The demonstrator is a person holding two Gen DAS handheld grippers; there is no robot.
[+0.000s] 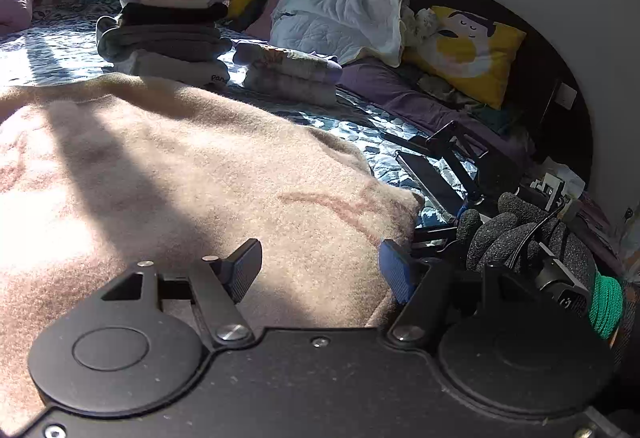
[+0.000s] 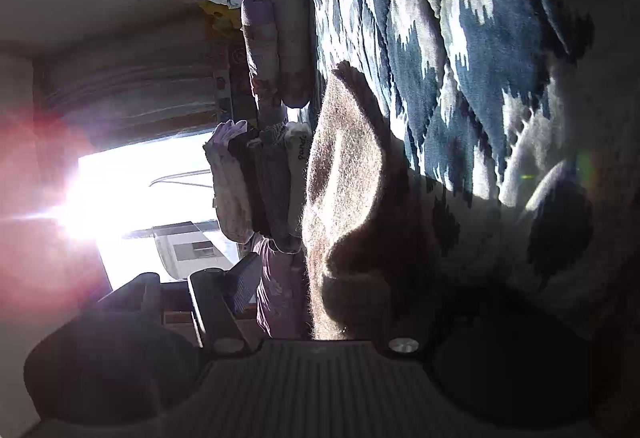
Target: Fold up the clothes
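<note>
A fuzzy beige-pink sweater [image 1: 180, 174] lies spread on the blue-and-white patterned bedspread [image 1: 352, 118]. My left gripper [image 1: 320, 264] hovers open just above the sweater's near edge, with nothing between its fingers. A gloved hand [image 1: 504, 234] holds the other gripper at the sweater's right corner. In the right wrist view, turned sideways, my right gripper [image 2: 324, 272] stands open, and a raised fold of the sweater [image 2: 348, 190] lies in the gap. Its left finger [image 2: 246, 276] is clear of the cloth. The other finger is lost in shadow.
Behind the sweater stand a tall stack of folded clothes [image 1: 168, 26] and a lower stack [image 1: 288, 74]. A white quilt [image 1: 340, 14] and a yellow pillow [image 1: 468, 50] lie by the headboard. A phone on a black stand [image 1: 432, 178] lies to the right. Window glare washes out the right wrist view.
</note>
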